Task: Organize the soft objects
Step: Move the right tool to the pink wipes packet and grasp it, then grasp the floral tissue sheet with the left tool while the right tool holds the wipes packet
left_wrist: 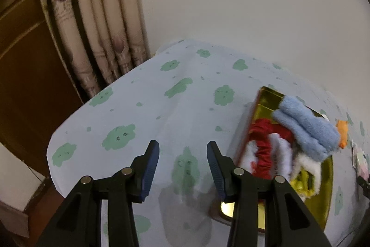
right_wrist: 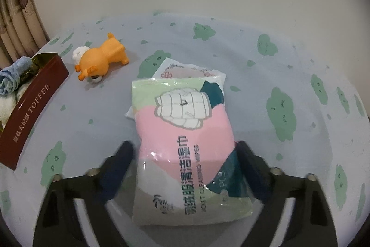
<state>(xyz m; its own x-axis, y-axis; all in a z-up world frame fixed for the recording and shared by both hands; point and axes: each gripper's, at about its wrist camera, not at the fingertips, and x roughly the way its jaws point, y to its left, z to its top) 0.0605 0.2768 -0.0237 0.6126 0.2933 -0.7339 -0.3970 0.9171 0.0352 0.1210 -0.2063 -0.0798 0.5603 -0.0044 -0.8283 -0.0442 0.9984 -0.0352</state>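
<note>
A: So, where did the right gripper (right_wrist: 185, 159) stand?

B: Astride the wipes packet (right_wrist: 182, 138); a finger flanked each long edge, and whether the pads already pressed it I could not tell; the packet lay flat on the tablecloth (right_wrist: 300, 61), on top of a smaller sachet (right_wrist: 185, 71).

A: And the left gripper (left_wrist: 182, 163)?

B: Its jaws stood wide over bare cloth with nothing between them, just beside the toffee tin (right_wrist: 34, 105); the tin already held the blue towel (left_wrist: 305, 129) and a red cloth (left_wrist: 261, 149).

A: How would one have done it well?

B: I'd have squeezed low and evenly, since slick film slips; lifted without dragging the sachet; kept clear of the orange toy (right_wrist: 101, 59).
</note>
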